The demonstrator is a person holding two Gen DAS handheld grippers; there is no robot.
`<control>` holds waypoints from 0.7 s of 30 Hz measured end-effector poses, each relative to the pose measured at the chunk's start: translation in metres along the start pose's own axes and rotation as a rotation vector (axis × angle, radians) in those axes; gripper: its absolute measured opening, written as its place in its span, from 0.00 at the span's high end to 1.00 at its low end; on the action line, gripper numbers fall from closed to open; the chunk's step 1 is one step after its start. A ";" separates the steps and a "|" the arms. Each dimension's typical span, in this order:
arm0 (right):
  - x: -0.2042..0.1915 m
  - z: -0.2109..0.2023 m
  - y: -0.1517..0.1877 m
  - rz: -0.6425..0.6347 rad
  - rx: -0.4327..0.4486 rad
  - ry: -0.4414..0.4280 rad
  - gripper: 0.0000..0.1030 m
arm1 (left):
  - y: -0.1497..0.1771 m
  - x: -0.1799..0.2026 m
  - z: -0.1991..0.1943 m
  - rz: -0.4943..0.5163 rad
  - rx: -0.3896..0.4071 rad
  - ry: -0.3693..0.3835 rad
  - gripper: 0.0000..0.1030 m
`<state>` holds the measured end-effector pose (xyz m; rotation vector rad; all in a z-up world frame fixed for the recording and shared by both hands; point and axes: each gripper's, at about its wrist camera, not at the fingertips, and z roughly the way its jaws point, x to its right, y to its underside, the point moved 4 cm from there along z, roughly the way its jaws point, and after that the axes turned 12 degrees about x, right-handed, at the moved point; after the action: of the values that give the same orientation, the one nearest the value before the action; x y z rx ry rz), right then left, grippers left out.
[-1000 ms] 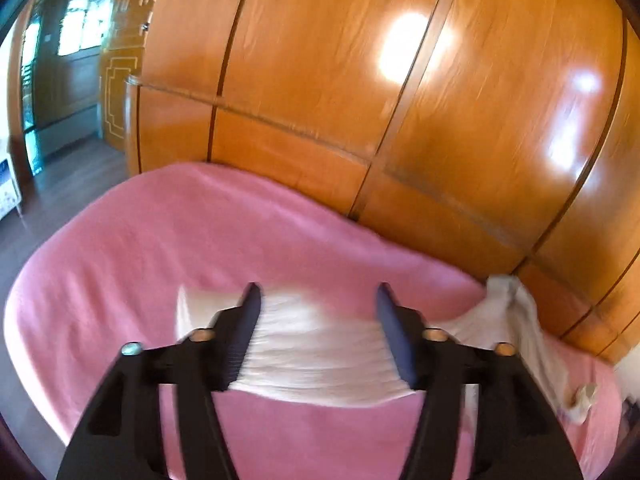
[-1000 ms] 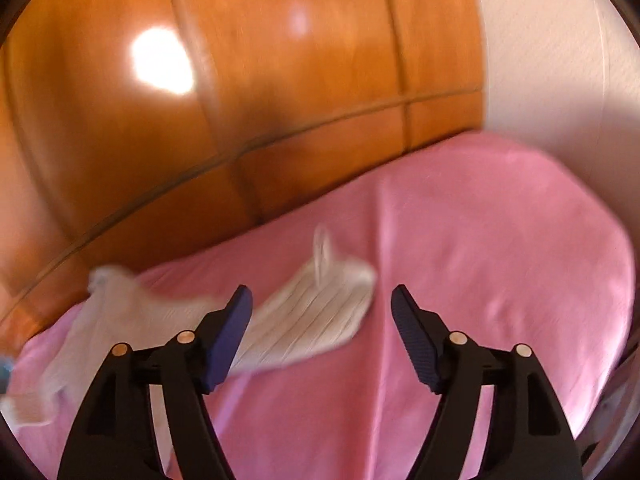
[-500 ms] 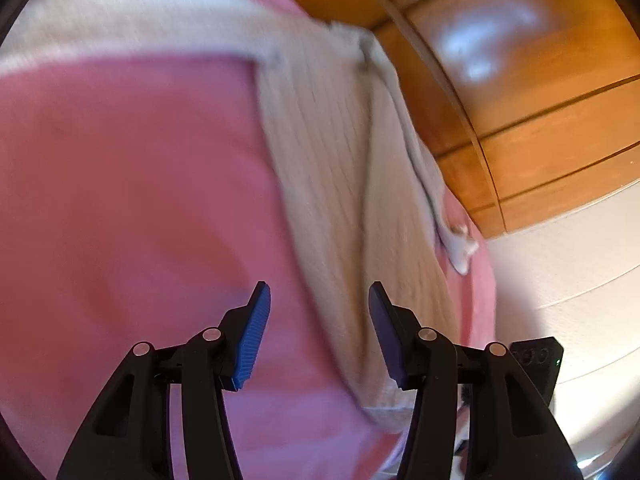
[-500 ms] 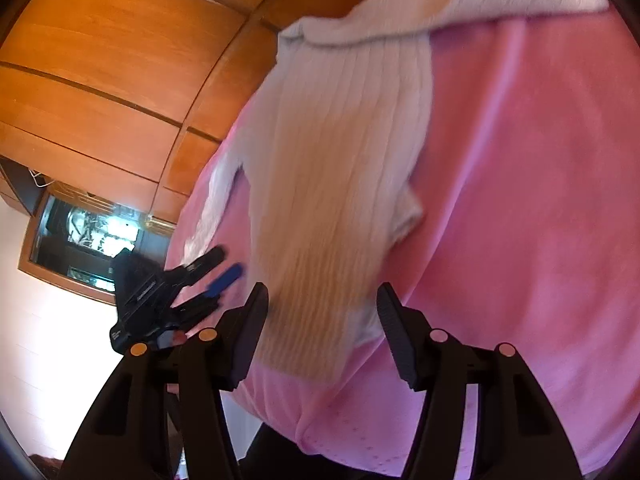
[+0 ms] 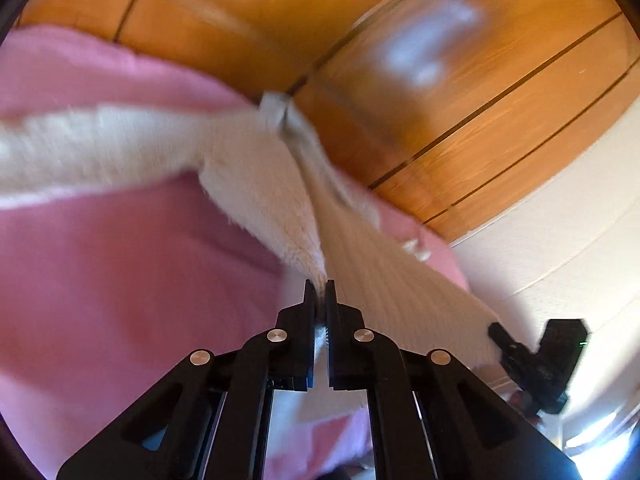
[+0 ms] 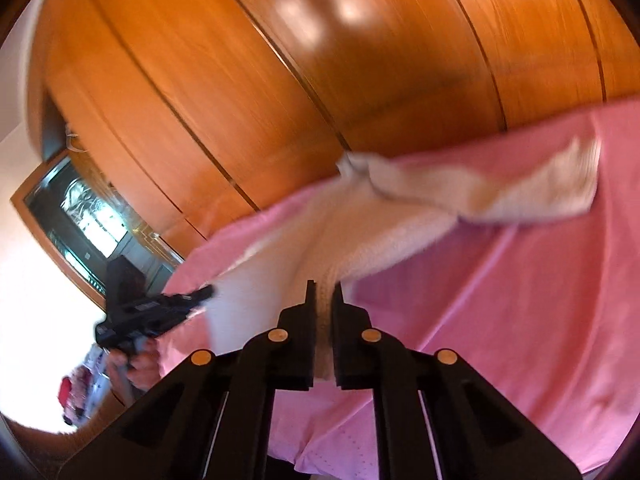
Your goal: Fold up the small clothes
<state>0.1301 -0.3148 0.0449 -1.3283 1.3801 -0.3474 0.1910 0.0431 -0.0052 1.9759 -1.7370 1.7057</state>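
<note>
Nearest, the left gripper (image 5: 319,292) was closed on the near edge of a cream knit garment (image 5: 256,184). The right gripper (image 6: 324,294) was likewise clamped on that edge, further along it. Beyond both grippers the garment was stretched over a pink bed (image 5: 100,280), one limb trailing sideways. A wooden wardrobe (image 6: 360,80) was seen behind. The opening fold was judged to be in hand; next, the pinched edge would need carrying forward and laying evenly.
</note>
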 end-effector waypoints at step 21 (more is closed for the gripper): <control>0.104 0.039 0.115 0.103 -0.282 0.306 0.51 | 0.084 -0.138 -0.063 -0.015 -0.104 -0.248 0.41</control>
<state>0.1339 -0.3462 -0.1121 -1.4692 1.7989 -0.3025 0.1172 0.1449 -0.1250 2.2268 -1.8330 1.3831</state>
